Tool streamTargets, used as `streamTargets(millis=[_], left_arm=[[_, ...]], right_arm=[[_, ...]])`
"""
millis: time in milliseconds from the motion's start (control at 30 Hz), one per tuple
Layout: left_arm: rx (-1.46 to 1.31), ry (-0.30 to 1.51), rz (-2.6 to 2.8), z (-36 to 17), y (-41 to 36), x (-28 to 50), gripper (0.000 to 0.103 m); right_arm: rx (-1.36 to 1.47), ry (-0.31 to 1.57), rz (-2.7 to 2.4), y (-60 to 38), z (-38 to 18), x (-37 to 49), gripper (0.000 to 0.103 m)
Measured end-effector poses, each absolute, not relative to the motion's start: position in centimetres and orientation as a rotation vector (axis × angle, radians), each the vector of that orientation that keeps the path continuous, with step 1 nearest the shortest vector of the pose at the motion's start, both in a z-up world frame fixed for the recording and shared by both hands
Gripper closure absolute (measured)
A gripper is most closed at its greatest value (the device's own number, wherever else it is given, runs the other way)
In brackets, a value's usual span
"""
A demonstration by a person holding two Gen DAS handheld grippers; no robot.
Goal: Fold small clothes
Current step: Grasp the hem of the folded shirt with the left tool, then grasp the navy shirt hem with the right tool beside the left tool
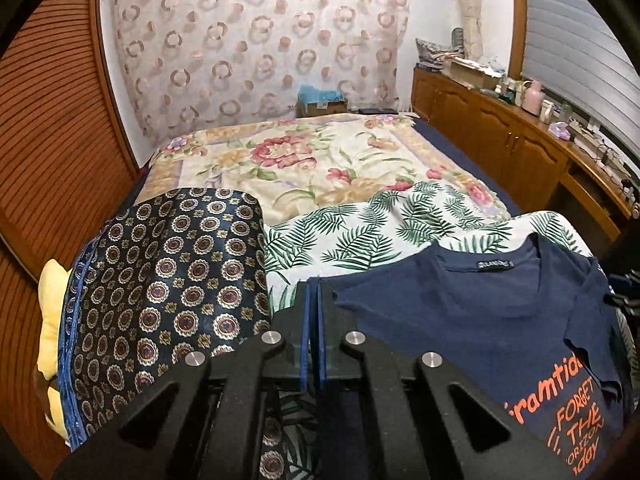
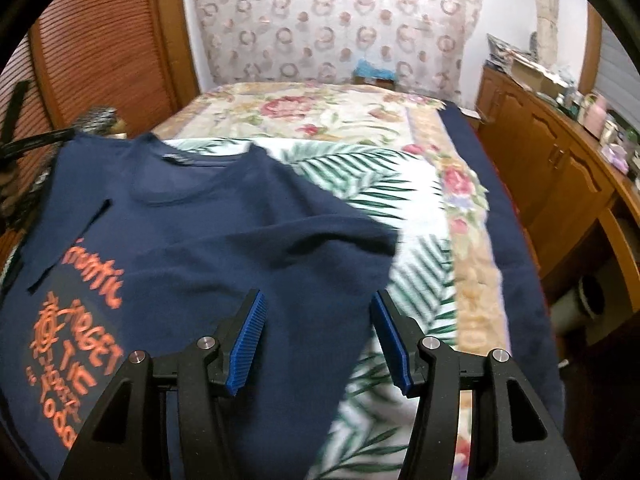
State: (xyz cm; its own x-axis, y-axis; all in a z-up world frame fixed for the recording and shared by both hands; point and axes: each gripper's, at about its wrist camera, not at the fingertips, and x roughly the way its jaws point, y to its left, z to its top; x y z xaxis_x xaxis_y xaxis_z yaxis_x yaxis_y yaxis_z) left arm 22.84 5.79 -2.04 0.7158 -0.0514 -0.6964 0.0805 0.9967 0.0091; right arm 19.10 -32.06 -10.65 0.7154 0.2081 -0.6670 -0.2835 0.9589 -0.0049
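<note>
Left wrist view shows the left gripper (image 1: 314, 308) pinching the navy T-shirt (image 1: 472, 320) edge, right gripper (image 2: 318, 336) spread above it, folding barely begun.

Floral bed (image 1: 280, 160), wooden cabinets (image 1: 500, 132)

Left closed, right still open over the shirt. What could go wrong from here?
1. The left tongs seem to pinch only the very edge of the navy T-shirt, so the cloth could slip out as it is lifted.
2. The right tongs are open above the sleeve; pulling from one side alone may skew the shirt.
3. The patterned dark cloth lies right beside the left tongs and could be dragged along.
</note>
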Motion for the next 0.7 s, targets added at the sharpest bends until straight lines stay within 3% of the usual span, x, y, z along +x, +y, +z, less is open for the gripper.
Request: streamTargets(millis=[300,400,467,700], left_arm=[[0.040,0.738,-0.118,-1.8,5.2,20.2,0.099],[0.032,0.729,-0.134,-1.6,5.0,19.1,0.099],[0.028,0.715,-0.145,-1.3,4.7,17.9,0.099],[-0.012,0.636,-0.185,1.3,5.0,11.1,0.099]], right_arm=[[-0.106,0.753,0.251,-31.9,-11.6,22.3,0.046],[-0.102,0.742,0.276,-31.4,-11.4,22.9,0.067],[-0.118,0.739,0.296,-30.8,-11.3,22.8,0.096],[-0.112,0.541,0.383,-29.5,-6.8,16.0,0.099]])
